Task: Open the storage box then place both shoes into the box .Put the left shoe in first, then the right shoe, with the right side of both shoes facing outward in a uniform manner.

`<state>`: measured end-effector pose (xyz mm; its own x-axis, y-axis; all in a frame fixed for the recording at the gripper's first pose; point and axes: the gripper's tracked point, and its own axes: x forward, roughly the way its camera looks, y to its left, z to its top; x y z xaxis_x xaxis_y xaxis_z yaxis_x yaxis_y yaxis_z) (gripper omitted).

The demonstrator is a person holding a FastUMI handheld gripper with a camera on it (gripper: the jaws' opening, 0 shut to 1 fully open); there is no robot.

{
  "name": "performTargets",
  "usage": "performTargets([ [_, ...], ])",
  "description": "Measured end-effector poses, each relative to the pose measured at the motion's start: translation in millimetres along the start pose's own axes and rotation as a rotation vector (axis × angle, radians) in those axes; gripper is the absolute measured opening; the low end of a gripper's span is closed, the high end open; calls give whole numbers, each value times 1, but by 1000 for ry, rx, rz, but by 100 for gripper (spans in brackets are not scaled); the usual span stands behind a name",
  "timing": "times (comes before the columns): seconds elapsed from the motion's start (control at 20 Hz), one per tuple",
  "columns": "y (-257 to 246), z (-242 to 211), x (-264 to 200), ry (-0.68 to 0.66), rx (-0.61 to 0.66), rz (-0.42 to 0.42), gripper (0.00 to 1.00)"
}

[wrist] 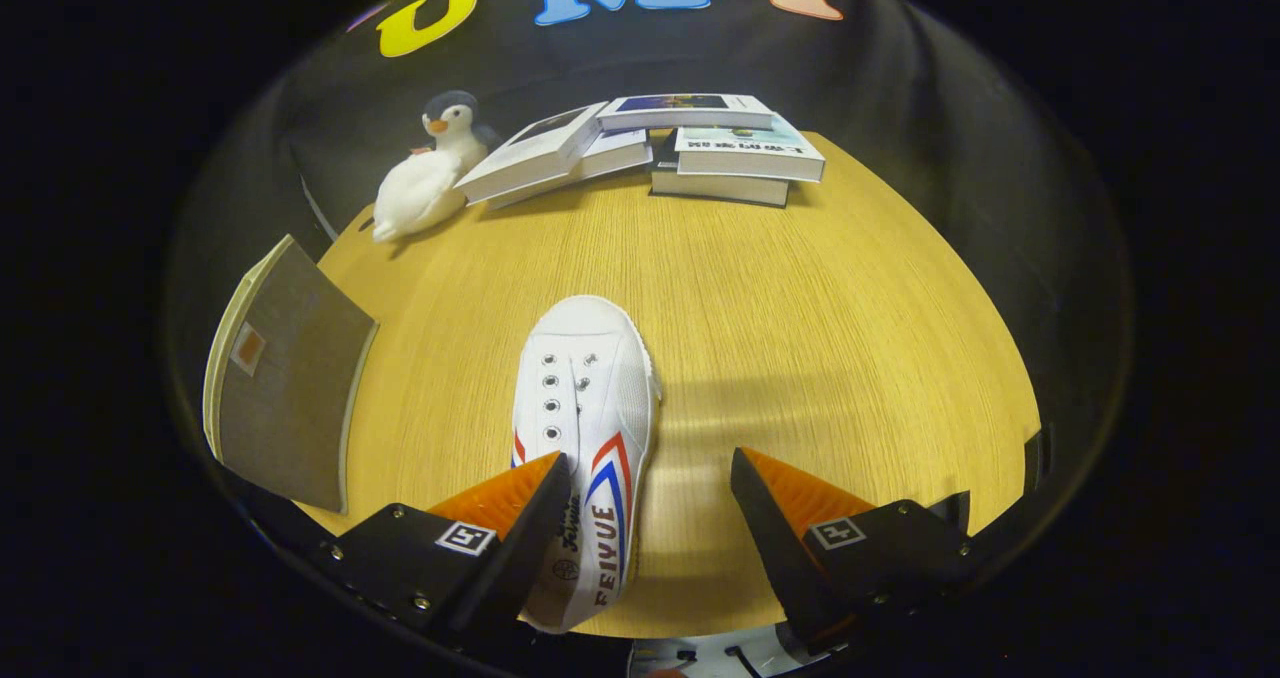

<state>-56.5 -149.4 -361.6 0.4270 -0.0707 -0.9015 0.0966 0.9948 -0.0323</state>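
Fingers of the gripper (650, 483) stand spread wide, grasping nothing; a white shoe (585, 438) lies on the wooden table (830, 338) against the left finger, toe pointing away. Grey board (290, 398) at left; plush penguin (430, 163) and stacked books (680, 148) at top.

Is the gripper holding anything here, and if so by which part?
Nothing is held. The gripper is open; the white shoe lies on the table with its heel end between the fingers, beside the left finger, clear of the right one.
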Motion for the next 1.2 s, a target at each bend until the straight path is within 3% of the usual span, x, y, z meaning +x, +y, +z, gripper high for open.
performTargets([
  [0.3,5,-8,11,50,-25,12,96],
  [0.5,23,-9,14,56,-26,56,66],
  [0.55,23,-9,14,56,-31,46,47],
  [0.6,23,-9,12,60,-42,40,41],
  [0.7,21,-11,11,85,-60,25,41],
  [0.75,8,1,2,35,-36,-38,40],
  [0.8,6,-7,10,52,-6,-34,3],
  [1.2,33,-2,-8,34,195,34,0],
])
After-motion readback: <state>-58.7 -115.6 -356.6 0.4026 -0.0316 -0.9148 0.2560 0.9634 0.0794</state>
